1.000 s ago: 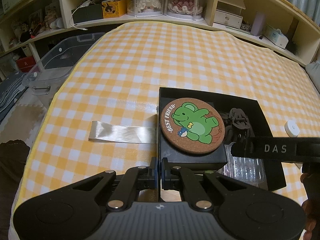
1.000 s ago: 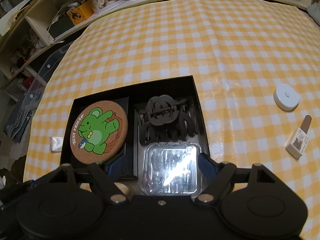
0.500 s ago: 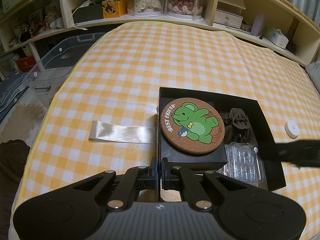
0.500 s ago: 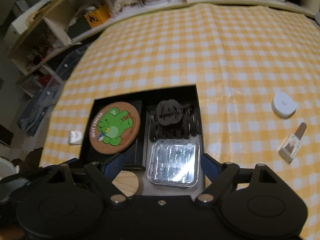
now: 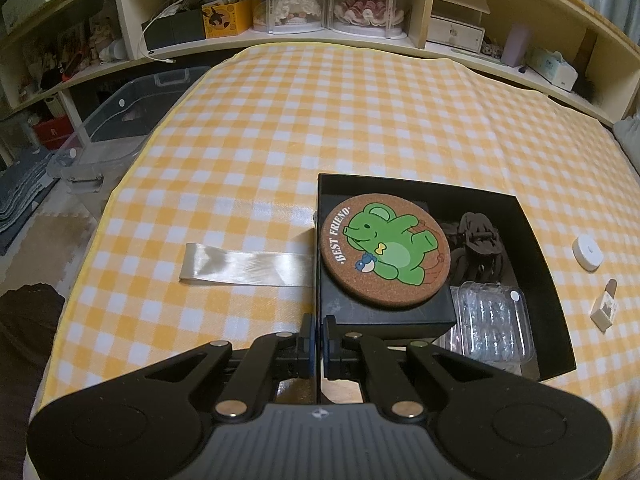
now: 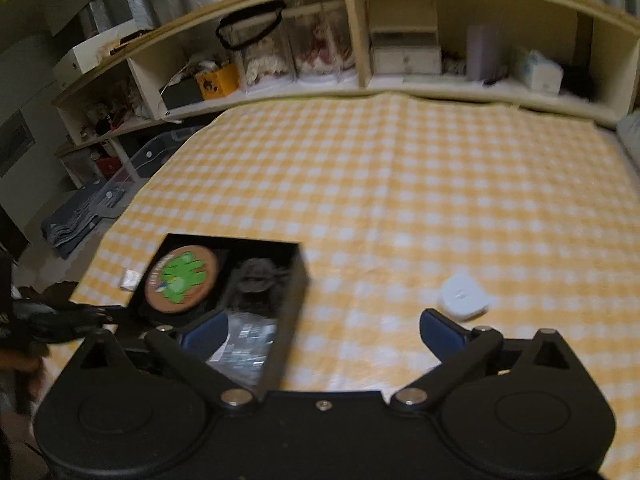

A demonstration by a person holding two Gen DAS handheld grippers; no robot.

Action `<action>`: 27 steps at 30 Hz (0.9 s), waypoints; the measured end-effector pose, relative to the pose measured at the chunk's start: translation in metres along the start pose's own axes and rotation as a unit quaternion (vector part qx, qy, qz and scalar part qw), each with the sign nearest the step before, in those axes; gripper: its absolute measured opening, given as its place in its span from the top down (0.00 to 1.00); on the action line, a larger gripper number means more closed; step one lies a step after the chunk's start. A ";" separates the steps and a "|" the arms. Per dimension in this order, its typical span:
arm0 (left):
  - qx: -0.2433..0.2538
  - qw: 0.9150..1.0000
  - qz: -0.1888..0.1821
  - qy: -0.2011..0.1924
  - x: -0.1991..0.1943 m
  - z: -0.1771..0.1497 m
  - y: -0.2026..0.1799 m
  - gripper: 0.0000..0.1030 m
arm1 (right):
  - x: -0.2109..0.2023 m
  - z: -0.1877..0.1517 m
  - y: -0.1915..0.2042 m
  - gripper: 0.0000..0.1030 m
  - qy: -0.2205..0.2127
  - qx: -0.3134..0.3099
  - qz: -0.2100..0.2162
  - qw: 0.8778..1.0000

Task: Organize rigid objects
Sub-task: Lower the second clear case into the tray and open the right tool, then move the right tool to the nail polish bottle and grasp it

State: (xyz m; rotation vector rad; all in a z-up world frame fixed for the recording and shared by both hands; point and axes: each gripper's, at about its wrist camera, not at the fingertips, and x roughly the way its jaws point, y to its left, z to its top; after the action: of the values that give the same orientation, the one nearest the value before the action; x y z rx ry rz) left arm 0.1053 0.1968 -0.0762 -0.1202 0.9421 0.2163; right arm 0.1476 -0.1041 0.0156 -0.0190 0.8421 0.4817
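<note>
A black box (image 5: 424, 186) lies on the checked cloth. In it are a cork coaster (image 5: 384, 252) with a green bear, dark hair claws (image 5: 480, 240) and a clear plastic case (image 5: 492, 320). My left gripper (image 5: 319, 332) is shut on the box's near left wall. In the blurred right wrist view my right gripper (image 6: 320, 328) hangs above the cloth to the right of the box (image 6: 294, 280). Its jaws are opening and hold nothing. A white round disc (image 6: 462, 296) lies just beyond its right finger.
A small white carton (image 5: 605, 308) lies near the disc (image 5: 587, 254), right of the box. A satin ribbon (image 5: 244, 268) stretches left from the box. Shelves (image 5: 360, 36) full of items line the far edge. A clear storage bin (image 5: 120, 128) sits beyond the left edge.
My right gripper let go of the clear case in the box, rose and swung away to the right, its jaws spreading. It has left the left wrist view. The left gripper stayed put.
</note>
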 end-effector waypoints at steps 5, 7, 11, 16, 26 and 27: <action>0.005 1.000 0.005 0.001 0.000 0.000 -0.002 0.97 | -0.003 -0.014 -0.031 0.00 -0.031 -0.020 -0.011 0.999; 0.007 1.000 0.006 0.001 0.001 0.000 -0.003 0.97 | 0.001 -0.022 -0.041 0.00 -0.037 -0.031 -0.017 0.999; 0.010 1.000 0.006 0.001 0.000 0.000 -0.002 0.97 | 0.020 -0.039 -0.055 0.00 -0.020 -0.054 -0.042 0.997; 0.013 1.000 0.008 0.002 -0.001 0.000 -0.002 0.97 | 0.048 -0.059 -0.069 0.00 0.018 -0.064 -0.007 0.998; 0.018 1.000 0.010 0.002 -0.001 -0.001 -0.003 0.97 | 0.097 -0.071 -0.078 0.12 0.068 -0.089 -0.034 0.993; 0.018 1.000 0.010 0.002 -0.001 -0.001 -0.003 0.97 | 0.099 -0.071 -0.081 0.17 0.069 -0.084 -0.035 0.993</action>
State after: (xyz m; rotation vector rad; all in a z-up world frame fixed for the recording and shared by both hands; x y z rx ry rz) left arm 0.1047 0.1938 -0.0763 -0.0785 0.9509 0.2170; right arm 0.1870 -0.1512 -0.1172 -0.2387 0.9305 0.4875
